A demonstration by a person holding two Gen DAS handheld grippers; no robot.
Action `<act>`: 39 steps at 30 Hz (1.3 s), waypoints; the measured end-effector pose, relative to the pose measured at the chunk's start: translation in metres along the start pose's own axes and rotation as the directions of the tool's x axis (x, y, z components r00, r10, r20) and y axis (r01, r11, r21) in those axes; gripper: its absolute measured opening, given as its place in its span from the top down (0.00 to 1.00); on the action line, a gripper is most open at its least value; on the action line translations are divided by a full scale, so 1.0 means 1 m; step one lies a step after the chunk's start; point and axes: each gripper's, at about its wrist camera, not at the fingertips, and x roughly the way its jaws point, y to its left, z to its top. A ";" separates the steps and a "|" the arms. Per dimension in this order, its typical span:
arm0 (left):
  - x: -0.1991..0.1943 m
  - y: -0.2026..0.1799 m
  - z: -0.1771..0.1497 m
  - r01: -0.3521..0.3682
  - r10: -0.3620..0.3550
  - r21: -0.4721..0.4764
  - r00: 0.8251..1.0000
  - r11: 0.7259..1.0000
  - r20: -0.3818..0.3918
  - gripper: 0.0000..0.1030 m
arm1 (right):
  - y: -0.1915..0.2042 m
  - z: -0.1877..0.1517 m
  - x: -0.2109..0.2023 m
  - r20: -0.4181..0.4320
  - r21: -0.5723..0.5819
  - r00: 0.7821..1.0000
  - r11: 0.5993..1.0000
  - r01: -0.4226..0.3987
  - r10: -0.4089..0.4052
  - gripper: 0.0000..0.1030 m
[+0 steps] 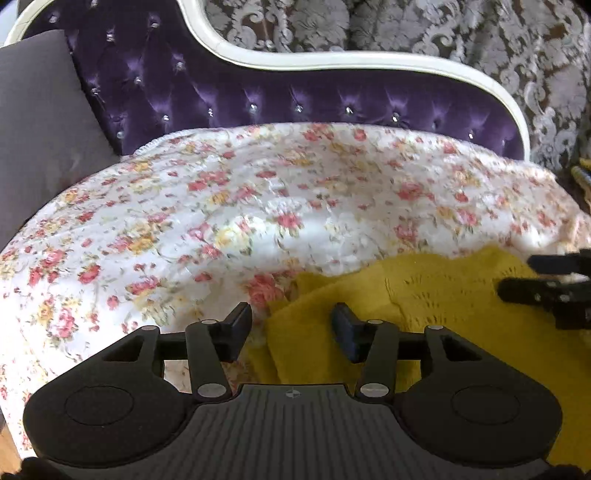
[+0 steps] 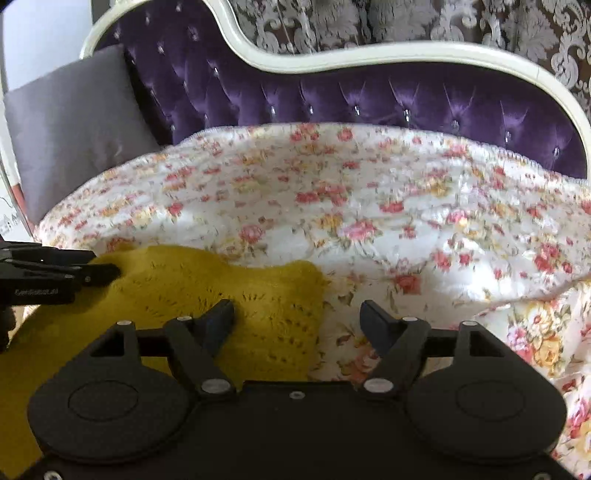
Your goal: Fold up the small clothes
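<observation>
A yellow knit is spread on the floral quilt; both grippers, left and right, are held over its edges, jaws spread, nothing pinched. A fold seems about to be started: edges must be gripped next

A: Setting?
B: Home, sitting room or bedroom. Purple tufted chaise with a cream curved frame, far side.
A: Other evidence?
B: Floral quilt over the seat, grey cushion far left, damask curtain behind.
</observation>
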 end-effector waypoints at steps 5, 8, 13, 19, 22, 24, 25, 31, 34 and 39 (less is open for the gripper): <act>-0.039 -0.001 0.011 -0.016 0.018 -0.044 0.999 0.999 0.046 0.33 | 0.003 0.009 -0.034 0.078 0.005 0.997 1.000 -0.019 0.018 0.01; -0.068 -0.007 0.010 0.011 -0.006 -0.060 0.997 0.998 0.077 0.25 | 0.007 0.011 -0.059 0.109 0.007 0.993 0.999 -0.042 0.041 0.01; -0.106 -0.022 -0.004 0.026 -0.017 -0.125 0.997 0.992 0.071 0.17 | 0.021 0.005 -0.090 0.065 -0.027 0.997 0.999 -0.044 0.045 0.01; -0.136 -0.044 -0.026 -0.013 0.015 -0.149 1.000 0.989 0.017 0.17 | 0.034 -0.013 -0.117 0.029 -0.027 0.997 0.997 -0.073 0.074 0.01; -0.149 -0.057 -0.035 -0.062 0.062 -0.110 0.998 0.992 0.002 0.17 | 0.041 -0.022 -0.130 0.013 -0.043 0.999 0.998 -0.038 0.038 0.01; -0.160 -0.064 -0.041 -0.100 0.102 -0.089 0.995 0.991 0.014 0.17 | 0.044 -0.028 -0.138 0.003 -0.058 1.000 0.998 -0.007 0.007 0.01; -0.165 -0.069 -0.044 -0.119 0.121 -0.075 0.992 0.990 0.027 0.17 | 0.045 -0.032 -0.144 0.002 -0.065 1.000 0.998 0.006 -0.006 0.01; -0.189 -0.089 -0.057 -0.157 0.158 -0.035 0.986 0.987 0.048 0.17 | 0.057 -0.055 -0.168 -0.006 -0.101 0.995 0.990 0.098 -0.099 0.01; -0.194 -0.091 -0.063 -0.128 0.131 -0.068 0.991 0.989 0.029 0.17 | 0.063 -0.065 -0.180 0.008 -0.101 0.983 0.978 0.183 -0.183 0.01; -0.201 -0.095 -0.074 -0.126 0.127 -0.092 0.992 0.988 0.003 0.18 | 0.075 -0.075 -0.197 0.048 -0.119 0.954 0.947 0.300 -0.296 0.01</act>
